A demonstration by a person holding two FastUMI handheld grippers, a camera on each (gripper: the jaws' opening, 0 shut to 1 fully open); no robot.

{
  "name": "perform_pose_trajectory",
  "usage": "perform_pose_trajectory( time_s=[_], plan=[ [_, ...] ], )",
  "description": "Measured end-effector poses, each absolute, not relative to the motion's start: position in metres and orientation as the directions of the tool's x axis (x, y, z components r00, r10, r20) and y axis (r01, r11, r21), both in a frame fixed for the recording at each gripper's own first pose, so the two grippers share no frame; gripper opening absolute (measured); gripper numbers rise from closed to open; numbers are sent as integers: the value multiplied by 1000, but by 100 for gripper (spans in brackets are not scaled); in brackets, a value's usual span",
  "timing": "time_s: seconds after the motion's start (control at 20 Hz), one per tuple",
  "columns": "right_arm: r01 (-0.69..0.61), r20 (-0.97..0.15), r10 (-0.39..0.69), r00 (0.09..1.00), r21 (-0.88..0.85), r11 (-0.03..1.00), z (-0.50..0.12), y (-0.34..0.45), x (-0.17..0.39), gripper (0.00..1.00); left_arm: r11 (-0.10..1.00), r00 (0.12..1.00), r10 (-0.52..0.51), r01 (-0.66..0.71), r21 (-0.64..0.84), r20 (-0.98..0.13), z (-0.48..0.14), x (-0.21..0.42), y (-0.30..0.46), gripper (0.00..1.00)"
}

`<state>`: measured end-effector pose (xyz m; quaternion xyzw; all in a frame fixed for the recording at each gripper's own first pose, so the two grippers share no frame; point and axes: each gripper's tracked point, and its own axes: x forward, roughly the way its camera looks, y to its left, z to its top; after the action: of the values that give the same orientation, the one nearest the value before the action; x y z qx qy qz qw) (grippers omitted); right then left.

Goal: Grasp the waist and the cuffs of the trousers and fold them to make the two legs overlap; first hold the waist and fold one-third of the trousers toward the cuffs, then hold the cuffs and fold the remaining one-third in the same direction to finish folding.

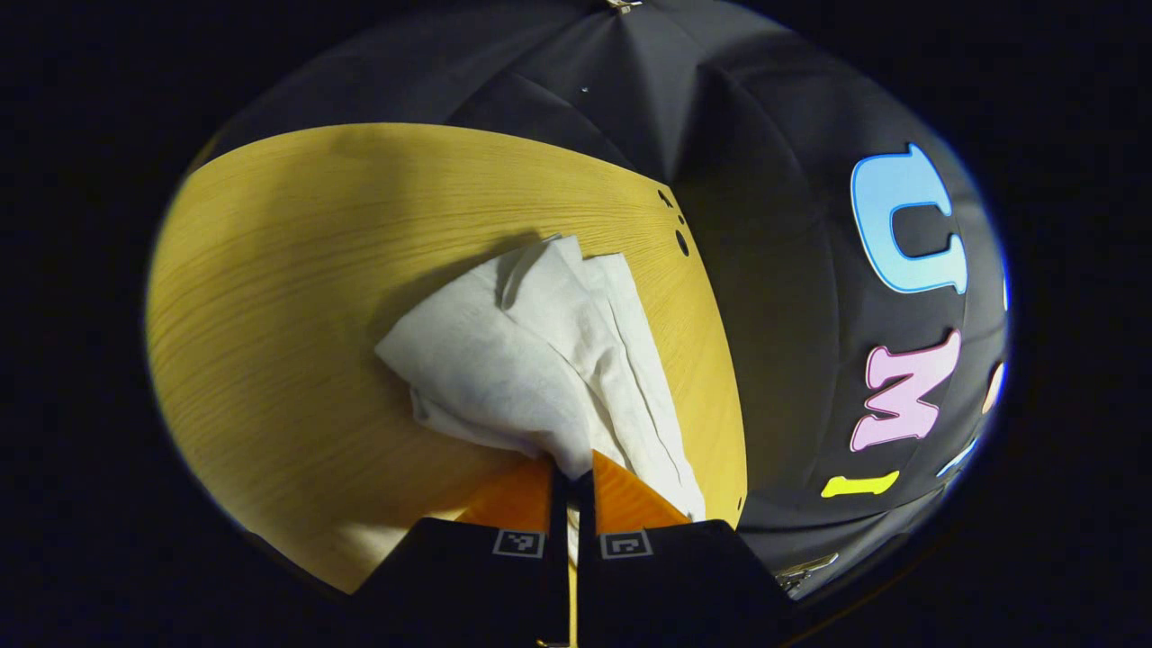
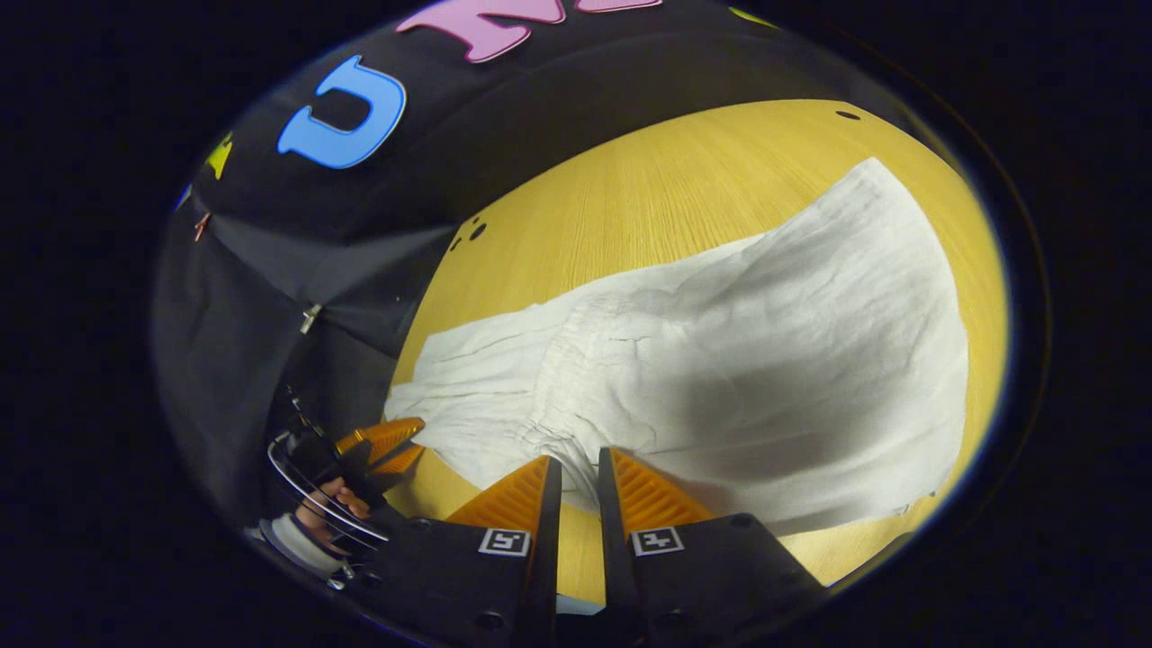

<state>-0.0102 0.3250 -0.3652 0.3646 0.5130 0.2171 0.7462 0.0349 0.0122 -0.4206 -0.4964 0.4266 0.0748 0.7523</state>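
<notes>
- Left gripper (image 1: 572, 468), seen in the left gripper view, has its fingers drawn close together with a bunch of white cloth pinched between the tips.
- That cloth belongs to the trousers (image 1: 531, 360), which fan out from the tips as a creased heap lying on the table (image 1: 270, 297).
- In this view the heap sits near the table's right edge, close to three small dark holes (image 1: 677, 225) in the wood.
- Right gripper (image 2: 580, 472), in the right gripper view, has its fingers narrowly apart, with the gathered edge of the trousers (image 2: 720, 360) in the slot between them; whether both tips truly press the cloth I cannot tell.
- From there the trousers spread wide and fairly flat across the table (image 2: 648, 180), reaching toward its far right side, with a puckered band running across the cloth near the gripper.
- Left gripper (image 2: 382, 445) also shows in the right gripper view at the lower left, at the near corner of the cloth, with a hand (image 2: 333, 504) behind it.
- Black booth wall (image 2: 297, 270) rises just beyond the table edge.
</notes>
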Motion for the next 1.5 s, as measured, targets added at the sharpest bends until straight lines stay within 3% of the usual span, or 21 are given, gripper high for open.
perform_pose_trajectory(
  time_s=[0.15,0.25,0.4,0.45,0.5,0.75,1.0,1.5],
  plan=[
    [83,-570,703,425,798,597,-358,299,-5,31,491,650,-313,-513,-704,-692,-405,39,13,7],
    [102,-538,724,432,827,553,-355,286,-11,50,507,658,-315,-493,-707,-684,-399,42,11,7],
    [153,-476,761,440,875,459,-339,262,-16,54,516,666,-311,-481,-709,-678,-392,46,9,7],
    [166,-477,753,454,875,455,-337,252,-16,47,512,670,-307,-482,-711,-676,-388,46,8,7],
    [177,-490,732,472,867,466,-339,238,-17,57,508,675,-304,-482,-714,-672,-385,48,6,7],
    [270,-570,576,586,808,524,-361,150,-10,56,524,731,-307,-405,-750,-610,-341,66,-14,7],
    [364,-612,482,627,777,514,-378,92,-9,57,612,753,-368,-245,-752,-545,-293,89,-70,7],
    [403,-618,438,652,773,490,-389,41,0,57,666,651,-556,-23,-746,-516,-273,82,-210,7]
  ],
)
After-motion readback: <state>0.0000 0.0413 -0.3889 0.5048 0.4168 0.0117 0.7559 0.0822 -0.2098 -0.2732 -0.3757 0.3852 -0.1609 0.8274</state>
